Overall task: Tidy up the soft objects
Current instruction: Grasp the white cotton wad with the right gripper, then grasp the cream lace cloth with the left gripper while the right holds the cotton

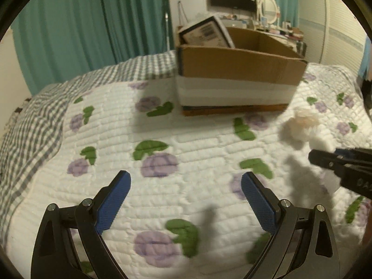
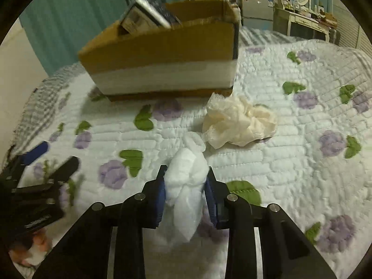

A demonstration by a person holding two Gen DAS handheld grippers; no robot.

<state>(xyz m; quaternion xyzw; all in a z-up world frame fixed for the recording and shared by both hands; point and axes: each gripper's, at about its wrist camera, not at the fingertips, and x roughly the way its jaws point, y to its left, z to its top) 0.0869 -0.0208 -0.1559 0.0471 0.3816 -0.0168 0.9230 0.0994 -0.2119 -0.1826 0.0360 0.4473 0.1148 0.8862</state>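
Found white fluffy wad [image 2: 186,174] clamped between the blue pads [image 2: 210,194] of the right gripper [image 2: 185,193], squeezed narrow at the grip, with a thin translucent tail hanging below the fingers and a tuft rising above them. Located on the near side of the cardboard box [image 2: 162,53], a short way in front of its right-hand corner, at or just over the quilt [image 2: 290,167]; contact with the quilt could not be confirmed. Noted a second soft item, a crumpled cream cloth [image 2: 239,123], lying on the quilt between the wad and the box, just in front of the box's right corner and apart from the wad by a narrow gap. Observed the same wad from the left wrist view as a white mass [image 1: 319,139] ahead of the right gripper's dark fingertips, with the cream cloth [image 1: 300,118] beyond it, both blurred. Recorded the left gripper [image 1: 186,181] with fingers spread wide and nothing between its blue pads [image 1: 114,200], in front of the box and towards its left end, above bare quilt. Logged the box as open-topped, brown above with a white band around its lower half, standing on the quilt, with a flat packaged item [image 1: 207,32] leaning inside at its left end. Noted teal curtains [image 1: 93,23] behind the box and a checked cover [image 1: 28,121] to its left.
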